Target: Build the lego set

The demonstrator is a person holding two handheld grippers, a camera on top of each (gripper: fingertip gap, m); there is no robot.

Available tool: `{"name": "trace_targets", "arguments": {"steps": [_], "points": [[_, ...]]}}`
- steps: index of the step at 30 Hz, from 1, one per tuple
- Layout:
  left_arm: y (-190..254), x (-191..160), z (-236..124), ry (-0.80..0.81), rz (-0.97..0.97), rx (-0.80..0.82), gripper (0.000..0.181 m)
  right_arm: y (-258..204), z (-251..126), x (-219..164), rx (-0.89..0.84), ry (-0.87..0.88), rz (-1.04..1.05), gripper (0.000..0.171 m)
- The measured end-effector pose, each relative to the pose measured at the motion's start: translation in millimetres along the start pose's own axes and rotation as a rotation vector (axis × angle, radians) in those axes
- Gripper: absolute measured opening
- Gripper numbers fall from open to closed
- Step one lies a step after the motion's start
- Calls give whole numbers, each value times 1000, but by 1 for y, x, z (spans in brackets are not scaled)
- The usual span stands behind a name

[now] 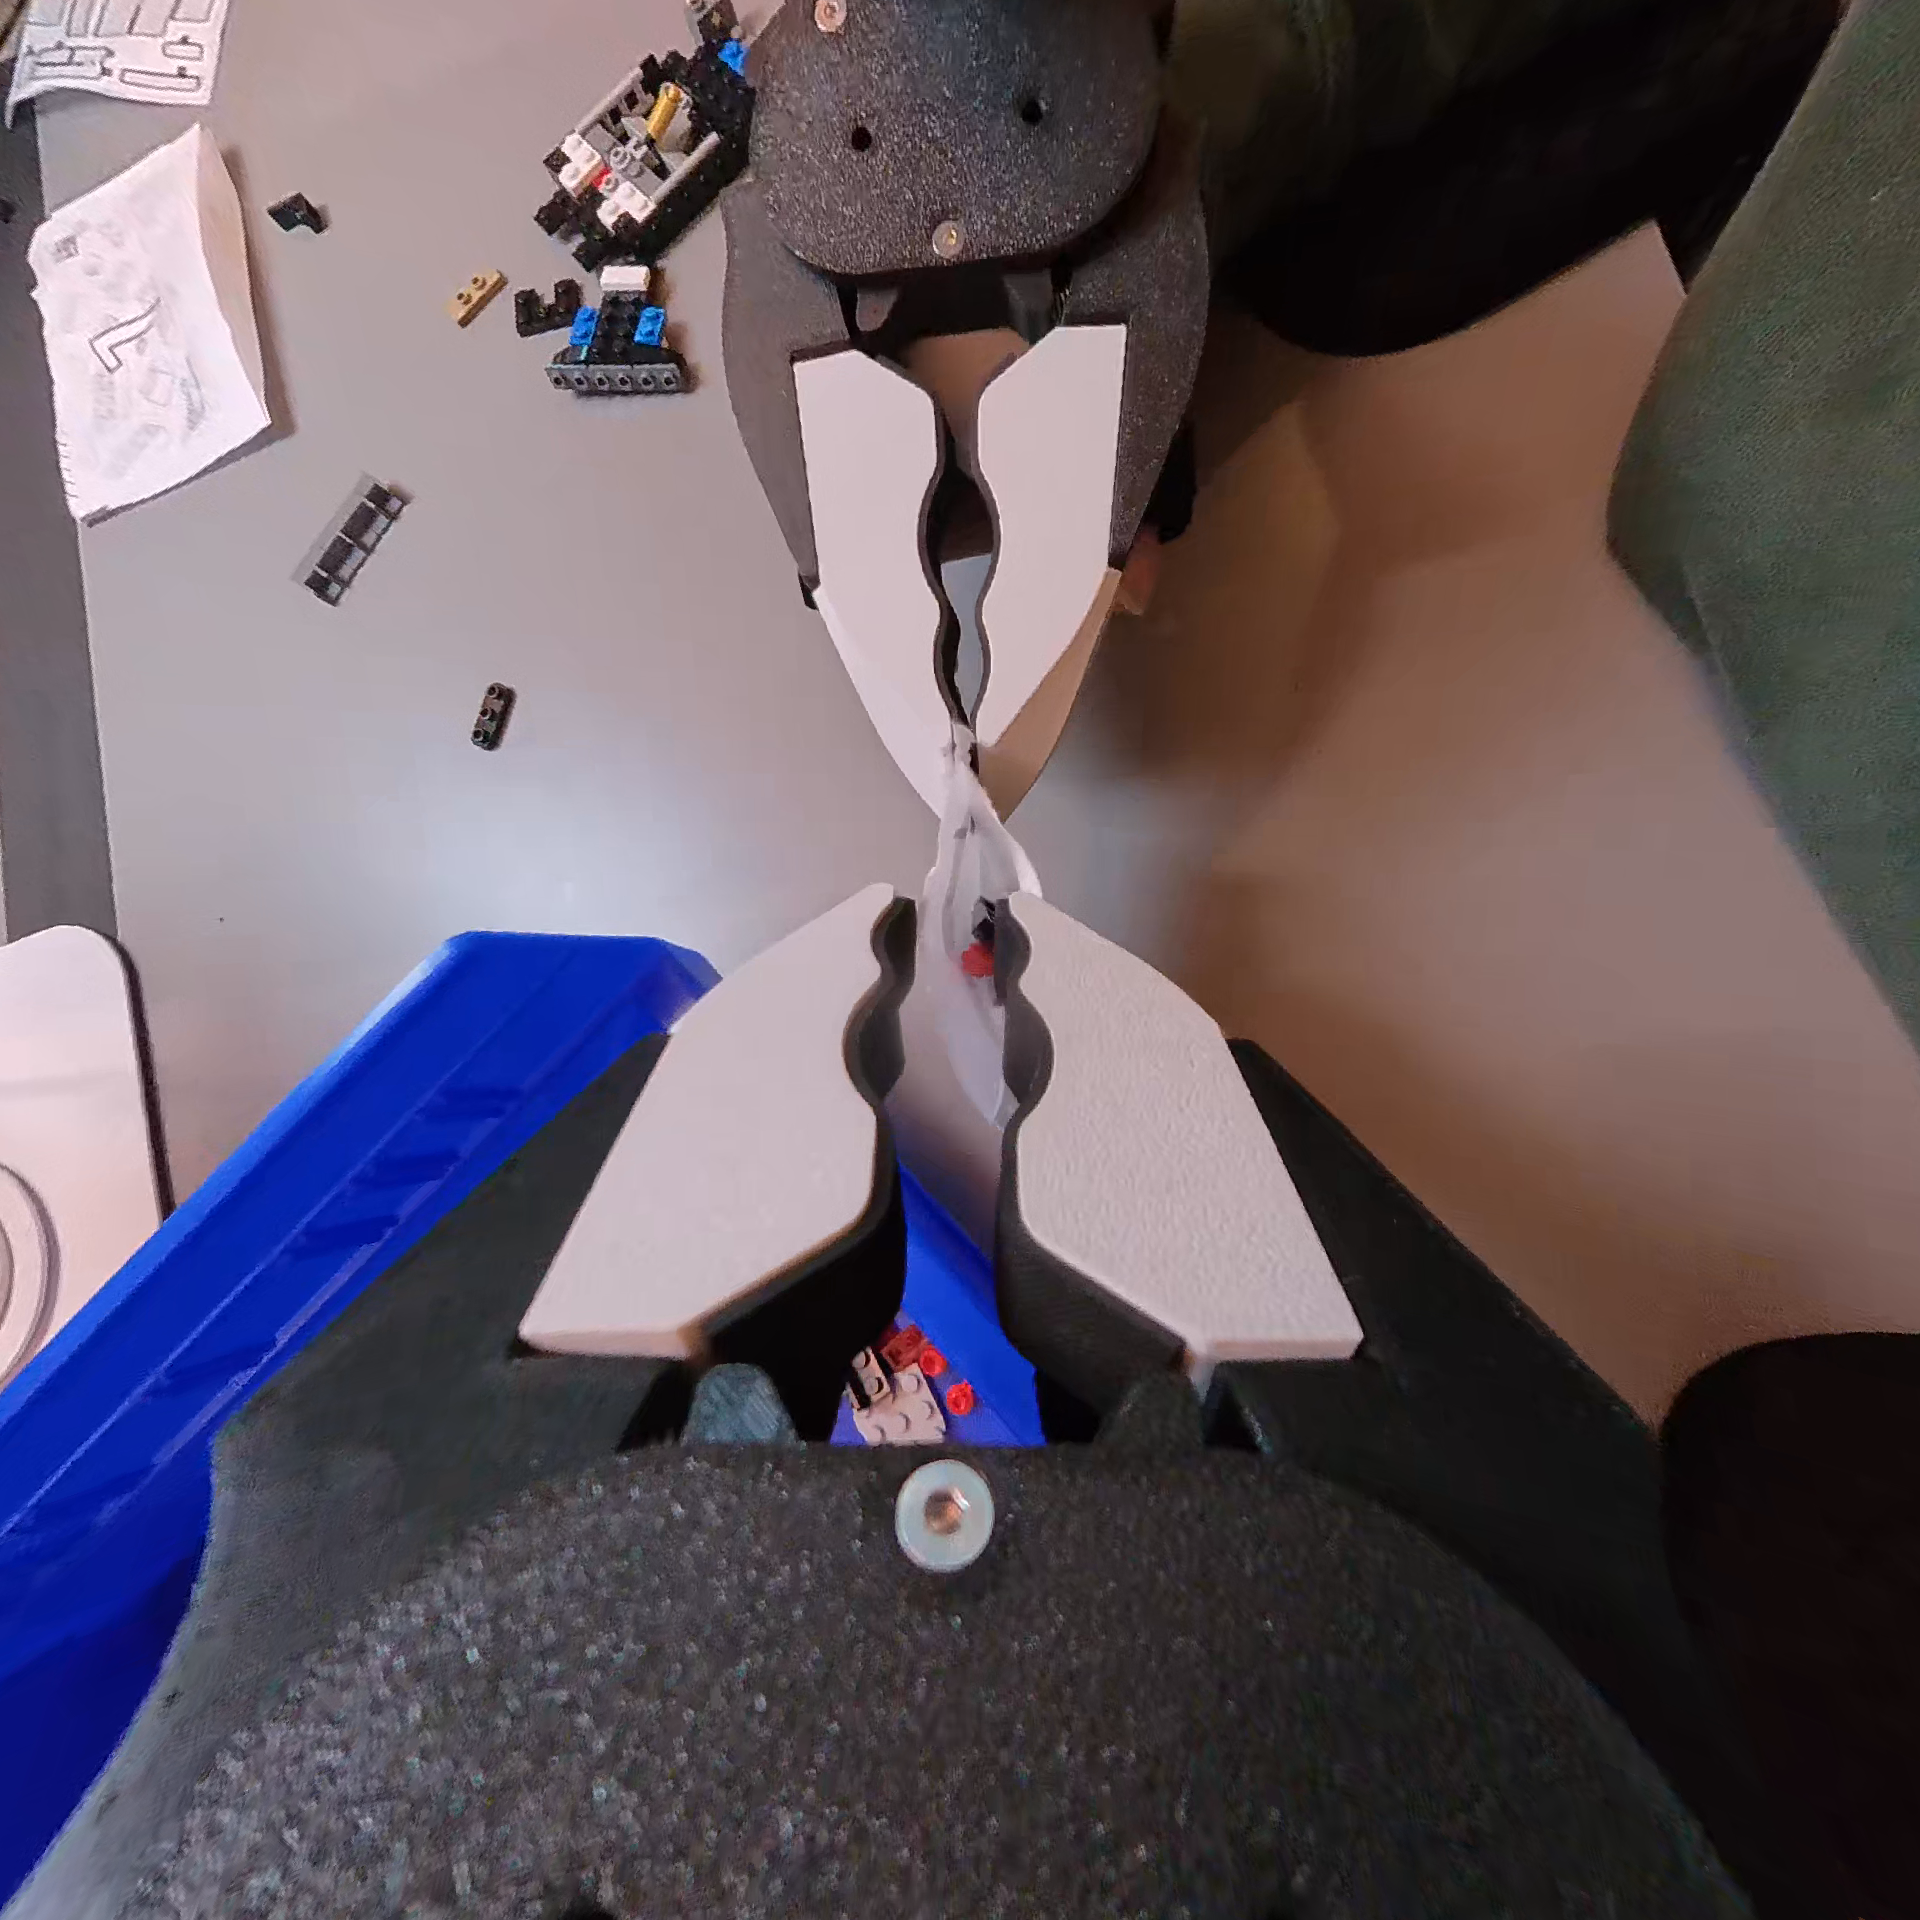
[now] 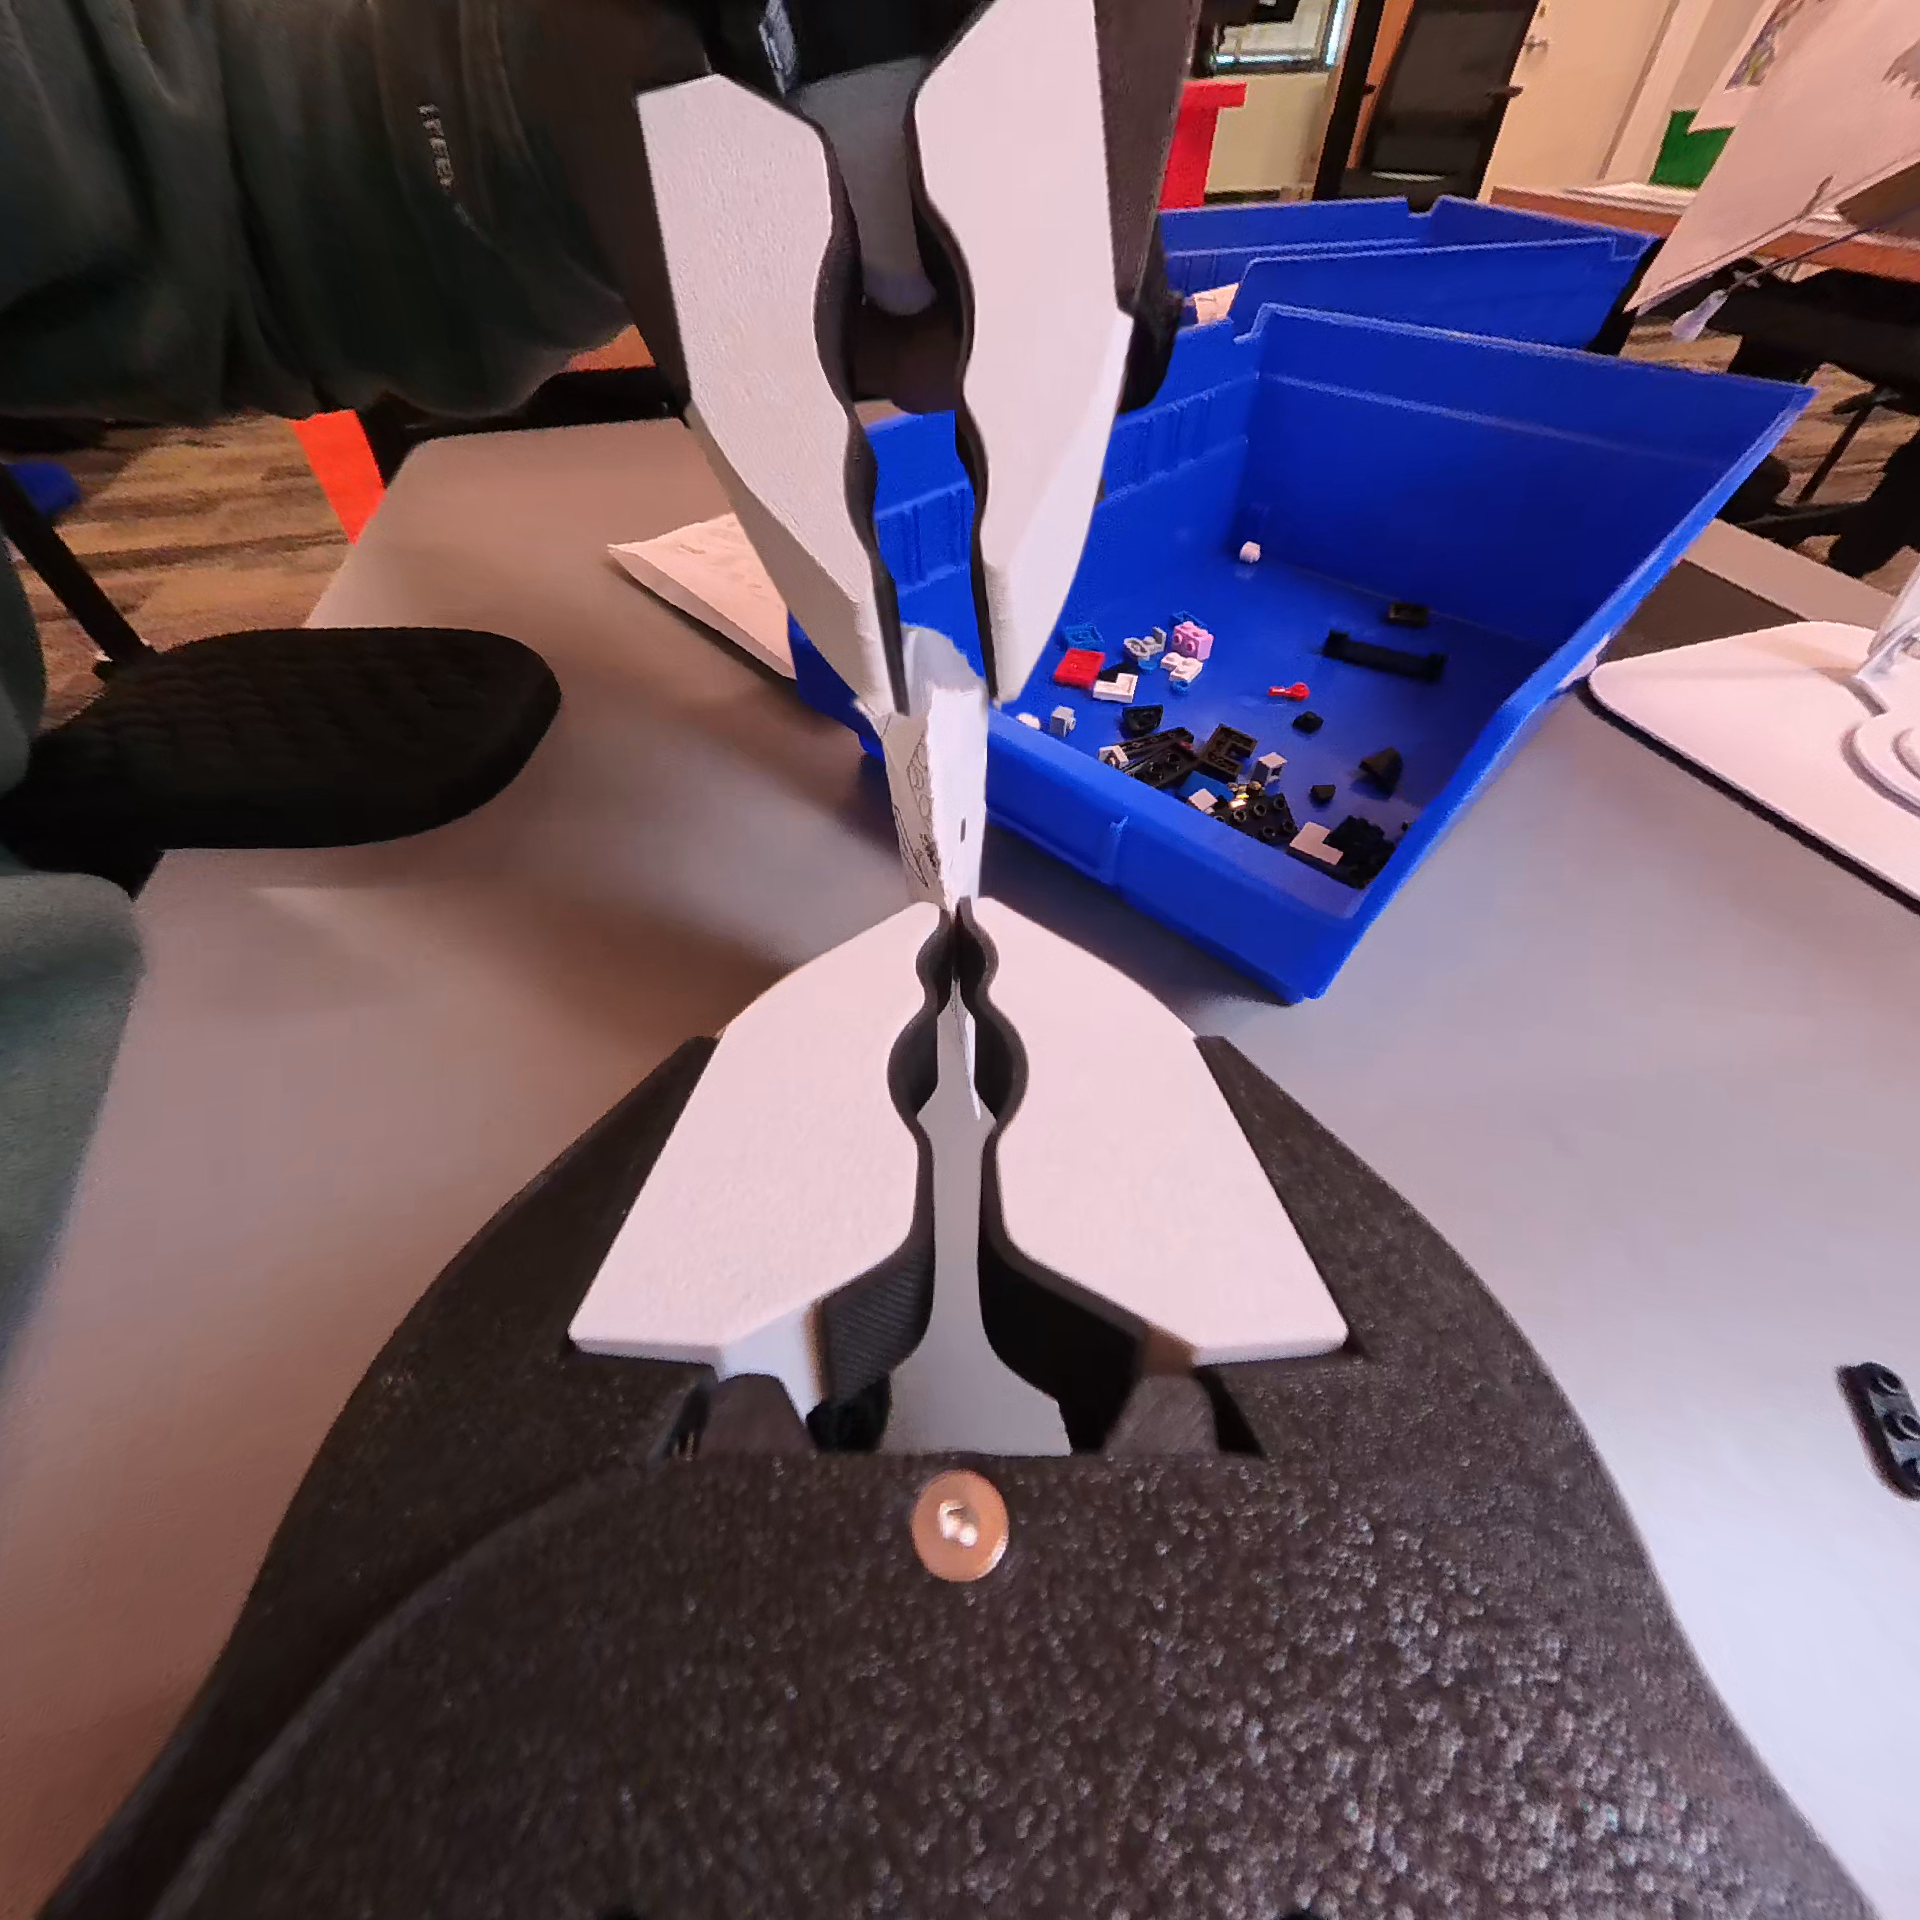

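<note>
Your left gripper (image 1: 961,914) and right gripper (image 2: 956,914) face tip to tip, jaws of each clenched on opposite ends of one small clear plastic bag (image 2: 940,800), stretched between them above the grey counter (image 2: 520,935). A red piece shows inside the bag. Just beside: blue bin (image 2: 1455,468) holding loose building bricks (image 2: 1226,758), mostly black, some red, grey, pink.

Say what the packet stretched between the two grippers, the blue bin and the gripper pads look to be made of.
Packet: thin, white printed bag, likely plastic film or paper; it crumples and twists between left gripper and right gripper.
Blue bin: rigid, glossy moulded plastic with ribbed walls.
Pads: matte, faintly grainy pale plastic, possibly printed.
</note>
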State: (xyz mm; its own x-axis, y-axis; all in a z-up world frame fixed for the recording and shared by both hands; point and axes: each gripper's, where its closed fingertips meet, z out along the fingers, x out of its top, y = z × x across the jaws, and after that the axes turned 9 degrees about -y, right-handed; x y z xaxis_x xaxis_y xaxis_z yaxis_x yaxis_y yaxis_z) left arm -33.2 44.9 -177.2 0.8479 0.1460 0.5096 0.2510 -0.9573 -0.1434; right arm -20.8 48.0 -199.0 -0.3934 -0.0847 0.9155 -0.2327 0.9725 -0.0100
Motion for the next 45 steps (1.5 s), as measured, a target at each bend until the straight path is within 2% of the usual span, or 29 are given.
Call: {"name": "trace_targets", "arguments": {"steps": [4,6,9,11,14,18,23,30,37,45], "points": [[-11,-9,-20,-18,-18,84,15,1,-3,1,-10,2,-14,0],[-22,-30,-32,-73,-87,97,13,6,-7,0,-30,-3,-22,0],[-28,-91,-33,-260,-146,35,9,12,-12,-2,-40,-6,-14,0],[-18,-125,-23,-361,-174,-94,9,14,-13,-2,-38,-4,-5,0],[-1,-145,-10,-447,-145,-236,2,14,-11,-6,-42,-20,-12,0],[6,-139,-3,-456,-21,-316,6,17,-10,-11,-47,-36,-4,0],[3,-150,14,-525,105,-348,16,23,-8,-17,-40,-43,33,0],[2,-155,22,-505,257,-305,22,30,-9,-21,-39,-44,68,0],[-1,-155,27,-471,282,-270,25,33,-8,-23,-43,-47,84,0],[-2,-157,27,-439,248,-291,8,31,-5,-25,-41,-59,78,0]]}}
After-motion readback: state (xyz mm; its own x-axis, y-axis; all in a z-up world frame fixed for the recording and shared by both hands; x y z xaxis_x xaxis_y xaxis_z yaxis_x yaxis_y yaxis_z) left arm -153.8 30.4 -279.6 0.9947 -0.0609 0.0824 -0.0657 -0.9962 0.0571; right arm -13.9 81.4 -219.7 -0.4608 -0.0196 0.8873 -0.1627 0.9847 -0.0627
